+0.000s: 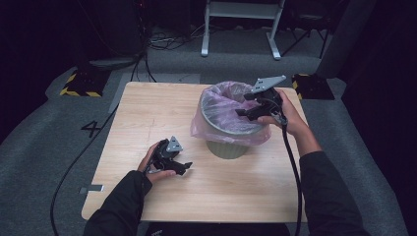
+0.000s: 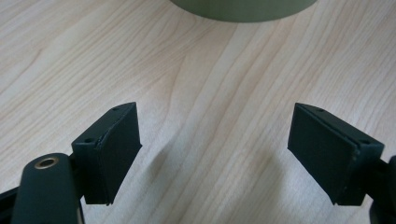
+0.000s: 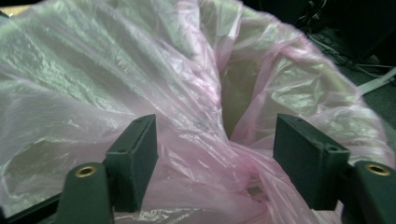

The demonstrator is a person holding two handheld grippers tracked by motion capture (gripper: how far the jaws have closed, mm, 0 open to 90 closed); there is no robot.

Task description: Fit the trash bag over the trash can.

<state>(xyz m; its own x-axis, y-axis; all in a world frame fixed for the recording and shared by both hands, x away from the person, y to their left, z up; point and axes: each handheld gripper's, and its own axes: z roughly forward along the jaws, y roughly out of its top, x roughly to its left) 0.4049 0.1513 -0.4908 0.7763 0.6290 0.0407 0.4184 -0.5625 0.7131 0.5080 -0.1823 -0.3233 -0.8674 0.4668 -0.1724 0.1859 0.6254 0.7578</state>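
Landmark: the bin (image 1: 227,142), a green-grey bin standing on the table (image 1: 147,113), right of centre, lined with a pink bag (image 1: 216,105) whose edge drapes over the rim and down the outside.

Right gripper (image 1: 242,112): held in the person's right hand (image 1: 290,118) at the bin's right rim, jaws pointing in over the mouth. The right gripper view looks down into the bin: jaws stand wide apart, released. Bunched folds of the bag (image 3: 205,116) lie between them and run down toward the bin's middle. Whether the inner faces of the pads touch the film cannot be told; nothing is pinched. The grey plate on top of this gripper sits above the bin's far right edge, and its cable trails down along the right forearm toward the table's near edge.

Left gripper (image 1: 186,168): held in the left hand (image 1: 152,164), low over the table, to the near left of the bin and apart from it, jaws pointing toward the bin's base. In the left gripper view (image 2: 215,154) both jaws are spread wide, released, with bare wood (image 2: 210,116) between them and nothing gripped. The bin's lower wall (image 2: 243,9) sits at the top edge of that view, ahead of the jaws and clear of them.

The bag is on the bin, mouth open, film crumpled inward on the side under the right gripper.
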